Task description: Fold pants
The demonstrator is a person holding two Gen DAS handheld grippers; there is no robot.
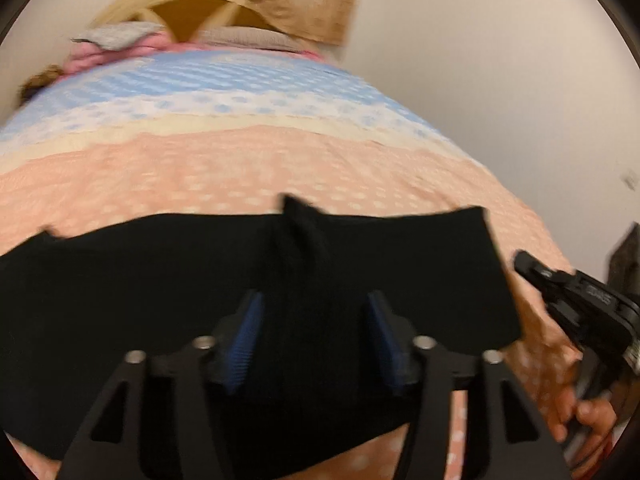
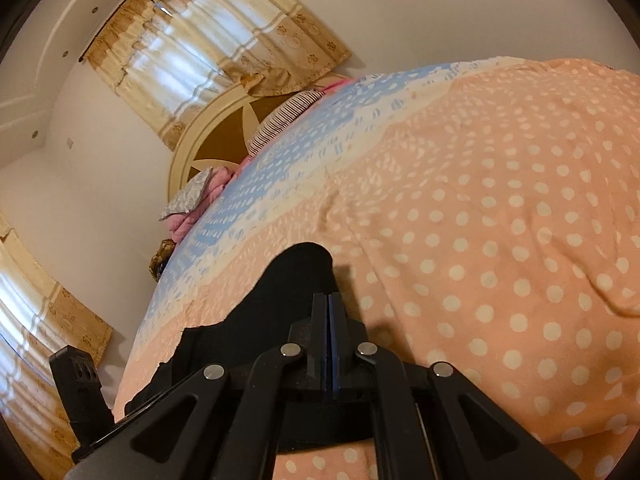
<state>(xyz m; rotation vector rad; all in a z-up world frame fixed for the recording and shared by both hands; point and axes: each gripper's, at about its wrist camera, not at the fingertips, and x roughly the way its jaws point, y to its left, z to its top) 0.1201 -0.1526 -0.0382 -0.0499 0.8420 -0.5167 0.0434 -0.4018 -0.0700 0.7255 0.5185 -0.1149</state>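
Grippers first: left gripper half open over a raised ridge of the pants, pads not pinching; right gripper clamped shut at their edge. Pants lie on the bed. I'd pinch that ridge squarely before lifting, or it'll slip.

A bed fills most of both views, its cover peach with white dots, then bands of cream and pale blue farther up. At its far end, upper centre of the left view, stands an arched cream headboard with brown panels. Against it lie a striped pillow, a grey patterned pillow and a pink blanket. Daylight glows through beige curtains at upper left of the right view; a second curtain hangs at lower left. The walls are plain off-white.
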